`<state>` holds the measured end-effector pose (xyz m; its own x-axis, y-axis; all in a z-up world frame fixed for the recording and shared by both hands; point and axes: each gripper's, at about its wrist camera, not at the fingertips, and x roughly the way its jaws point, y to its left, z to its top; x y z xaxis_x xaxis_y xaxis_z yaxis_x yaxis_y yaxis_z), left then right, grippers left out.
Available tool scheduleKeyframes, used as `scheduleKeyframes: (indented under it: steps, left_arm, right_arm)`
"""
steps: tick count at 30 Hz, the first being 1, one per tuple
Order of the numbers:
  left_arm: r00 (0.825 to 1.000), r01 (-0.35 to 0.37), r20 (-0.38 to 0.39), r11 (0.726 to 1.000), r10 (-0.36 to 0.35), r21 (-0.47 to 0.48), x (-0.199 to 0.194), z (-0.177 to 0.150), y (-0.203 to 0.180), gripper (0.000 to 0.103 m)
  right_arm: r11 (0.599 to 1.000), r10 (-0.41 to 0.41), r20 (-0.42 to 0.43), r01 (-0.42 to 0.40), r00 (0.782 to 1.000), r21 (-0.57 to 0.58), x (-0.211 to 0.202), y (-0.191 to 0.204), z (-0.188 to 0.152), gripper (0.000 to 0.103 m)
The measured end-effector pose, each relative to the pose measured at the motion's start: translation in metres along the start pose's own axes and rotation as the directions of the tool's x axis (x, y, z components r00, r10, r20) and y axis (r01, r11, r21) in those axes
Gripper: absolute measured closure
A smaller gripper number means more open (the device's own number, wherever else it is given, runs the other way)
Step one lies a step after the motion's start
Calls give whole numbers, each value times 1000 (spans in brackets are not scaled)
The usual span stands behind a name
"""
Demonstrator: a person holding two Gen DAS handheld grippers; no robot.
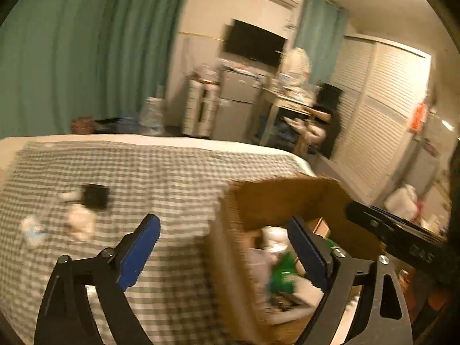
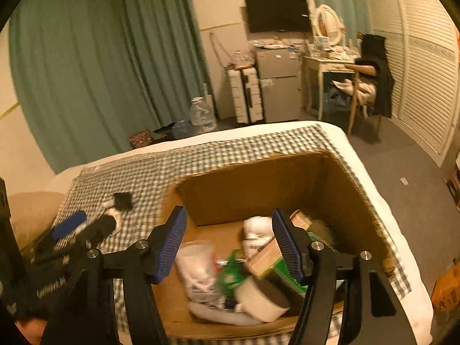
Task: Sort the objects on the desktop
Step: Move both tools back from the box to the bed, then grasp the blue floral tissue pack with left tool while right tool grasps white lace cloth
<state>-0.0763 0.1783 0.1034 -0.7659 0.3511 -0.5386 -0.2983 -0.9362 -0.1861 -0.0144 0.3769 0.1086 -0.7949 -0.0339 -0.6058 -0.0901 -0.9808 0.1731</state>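
Sorting desktop bits into the cardboard box [image 2: 258,189], which sits on the checked cloth [image 2: 161,172] at the bed's near corner.

Inside it lie a white plastic bag [image 2: 198,264], a green packet [image 2: 230,276], a white tub [image 2: 258,299] and a tan carton [image 2: 264,258], all jumbled together. My right gripper [image 2: 228,244] hangs over the open box with jaws parted and nothing between them. My left gripper [image 1: 224,250] spans the box's left wall, jaws spread wide and empty. Left of the box on the cloth remain a small black square item [image 2: 123,200] and crumpled white pieces [image 1: 80,221]; blur hides what they are. Beyond the bed stand green curtains [image 2: 86,72] and a small fridge [image 2: 277,86].
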Motion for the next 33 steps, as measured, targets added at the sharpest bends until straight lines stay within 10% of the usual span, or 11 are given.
scheduleKeyframes:
  steps: [15, 22, 33]
  left_arm:
    - [922, -386, -42, 913, 384, -133, -47, -39, 198, 0]
    - [903, -428, -91, 860, 420, -278, -34, -74, 268, 0]
    - [913, -407, -136, 868, 384, -283, 35, -98, 305, 0]
  right_arm:
    - [969, 185, -96, -198, 978, -149, 52, 155, -55, 26]
    - [954, 243, -92, -255, 965, -155, 90, 188, -99, 20]
    - [951, 222, -157, -249, 962, -182, 163, 208, -102, 18]
